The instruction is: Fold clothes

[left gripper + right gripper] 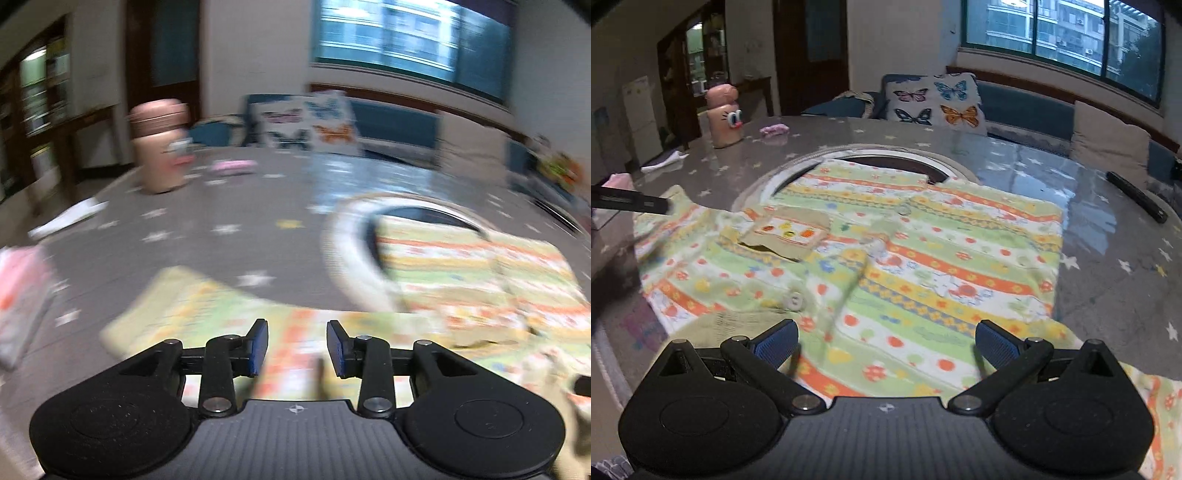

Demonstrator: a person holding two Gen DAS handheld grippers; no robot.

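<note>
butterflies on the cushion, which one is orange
The butterfly at the lower right of the cushion is orange. The one above it is blue, the upper left one pinkish, the lower left one dark with pale blue.

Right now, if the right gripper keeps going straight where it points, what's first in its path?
Likely the striped shirt: the right gripper, jaws wide open, points down across it on the table. Depth is uncertain.

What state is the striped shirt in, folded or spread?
Mostly spread. The shirt lies flat across the table, front up, pocket and buttons showing; its left sleeve still extends outward. Both grippers, left and right, open.
</note>
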